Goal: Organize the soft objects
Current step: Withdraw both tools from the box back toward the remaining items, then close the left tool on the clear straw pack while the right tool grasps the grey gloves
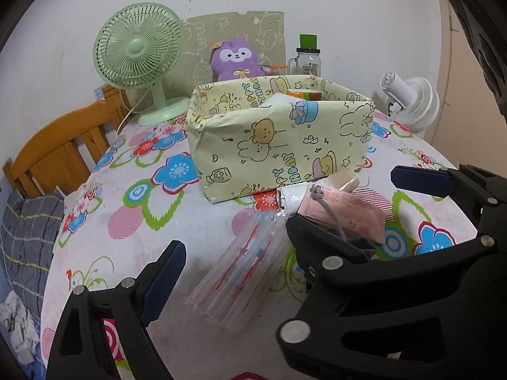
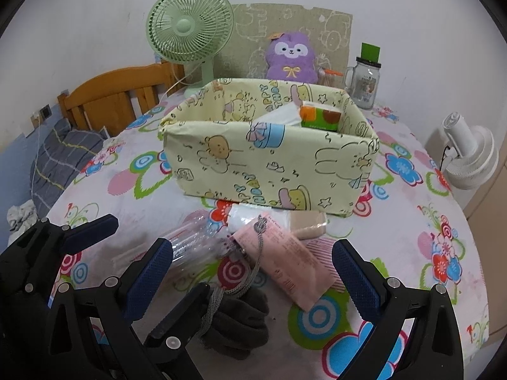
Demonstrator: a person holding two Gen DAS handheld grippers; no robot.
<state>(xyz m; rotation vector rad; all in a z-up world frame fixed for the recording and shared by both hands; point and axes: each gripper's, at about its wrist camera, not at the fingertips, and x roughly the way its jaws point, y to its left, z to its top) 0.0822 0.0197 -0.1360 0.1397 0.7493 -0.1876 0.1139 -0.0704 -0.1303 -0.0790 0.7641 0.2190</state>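
A yellow cartoon-print box (image 1: pixel 272 145) (image 2: pixel 269 164) stands mid-table with an orange-green carton (image 2: pixel 320 117) inside. In front of it lie a pink packet (image 2: pixel 285 259), a beige roll (image 2: pixel 307 224), a white roll (image 2: pixel 244 218), a clear plastic bag (image 1: pixel 240 272) and a dark grey knit piece (image 2: pixel 240 319) with a grey cord. My right gripper (image 2: pixel 252 247) hangs open over the packet and cord, gripping nothing. My left gripper (image 1: pixel 250 253) is open above the clear bag; its right finger crosses between the right gripper's fingers. A purple plush (image 2: pixel 291 57) sits behind the box.
A green fan (image 2: pixel 190 31) stands back left, a glass jar (image 2: pixel 364 85) with a green lid back right, and a white fan (image 2: pixel 469 155) at the right edge. A wooden bed frame (image 1: pixel 63 145) and grey plaid bedding (image 1: pixel 25 240) lie left of the flowered tablecloth (image 1: pixel 142 240).
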